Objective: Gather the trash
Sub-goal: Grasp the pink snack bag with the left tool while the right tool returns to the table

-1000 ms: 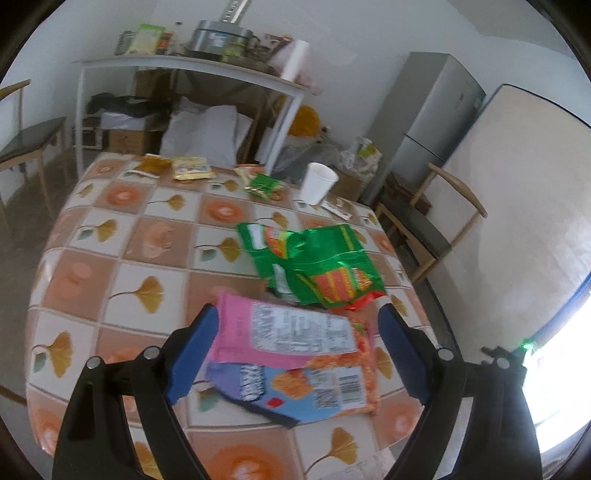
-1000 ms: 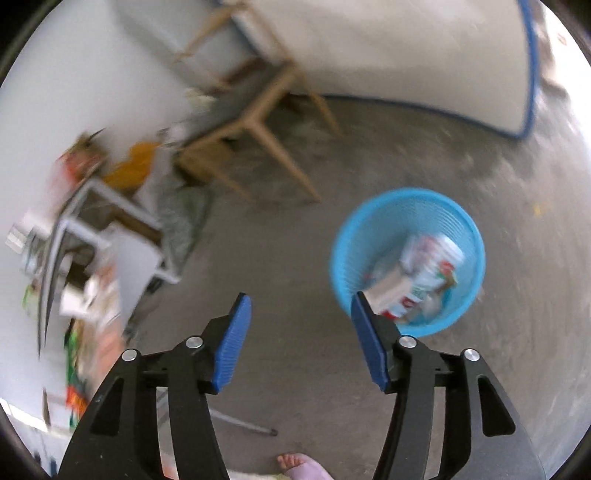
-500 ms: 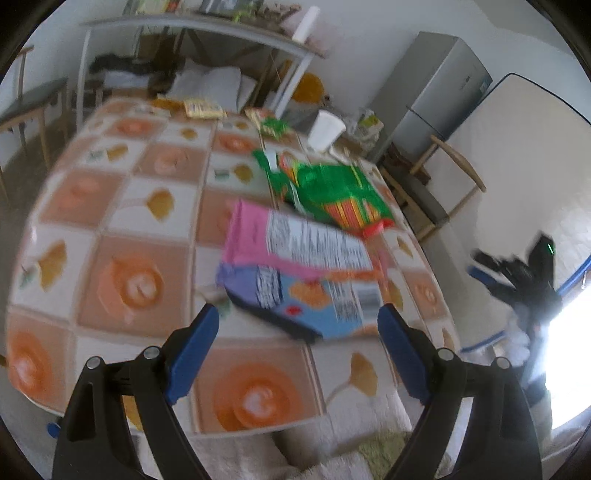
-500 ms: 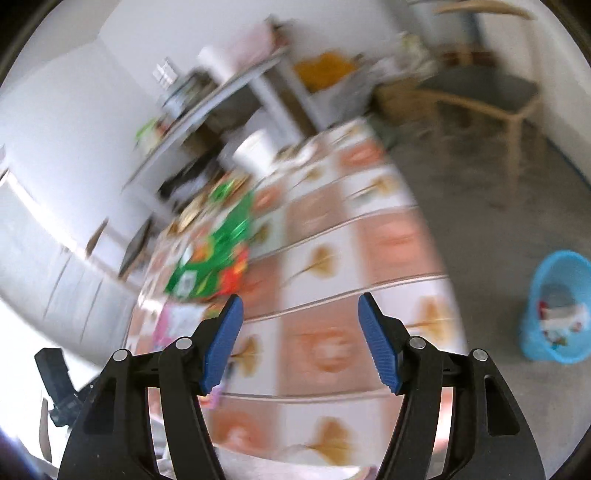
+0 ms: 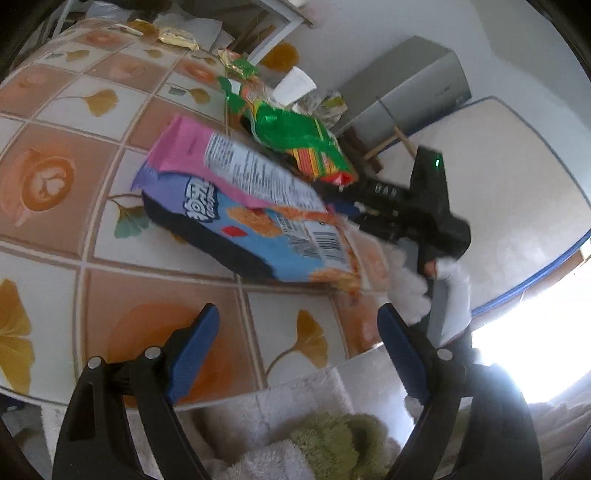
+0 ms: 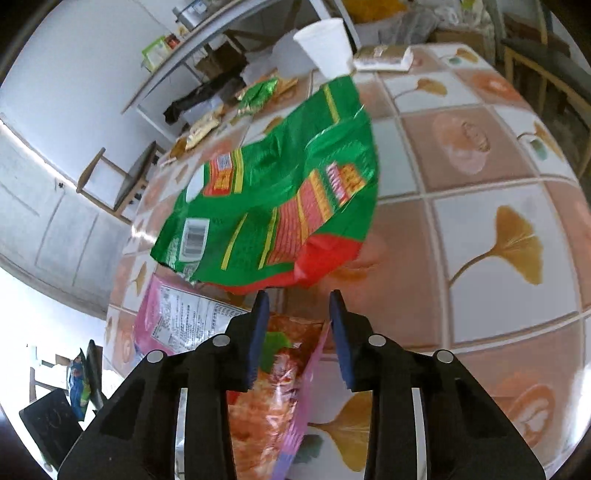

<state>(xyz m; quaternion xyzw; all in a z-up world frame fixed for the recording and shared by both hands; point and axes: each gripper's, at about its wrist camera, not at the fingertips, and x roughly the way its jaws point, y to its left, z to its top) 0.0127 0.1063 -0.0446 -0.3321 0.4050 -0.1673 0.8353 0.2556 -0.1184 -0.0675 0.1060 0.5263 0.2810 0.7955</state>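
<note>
A pink and blue snack bag [image 5: 243, 199] lies on the tiled table [image 5: 55, 177], with a green and red snack bag [image 5: 295, 144] behind it. My left gripper [image 5: 299, 332] is open and empty above the table's near edge, short of the pink bag. My right gripper [image 6: 297, 317] is open, its jaws partly closed in, just at the red edge of the green bag [image 6: 273, 192], above an end of the pink bag [image 6: 280, 373]. In the left wrist view the right gripper [image 5: 402, 206] shows at the table's right side.
A white paper cup [image 6: 327, 44] stands beyond the green bag, with small wrappers [image 6: 258, 92] and a flat packet [image 6: 384, 57] near the far edge. A metal shelf [image 6: 207, 33], wooden chairs [image 6: 122, 173], a grey fridge [image 5: 410, 85] and a leaning mattress [image 5: 509, 184] surround the table.
My right gripper swung from the blue bin on the floor to the table and narrowed its jaws at the green bag. My left gripper drew back toward the table's near edge.
</note>
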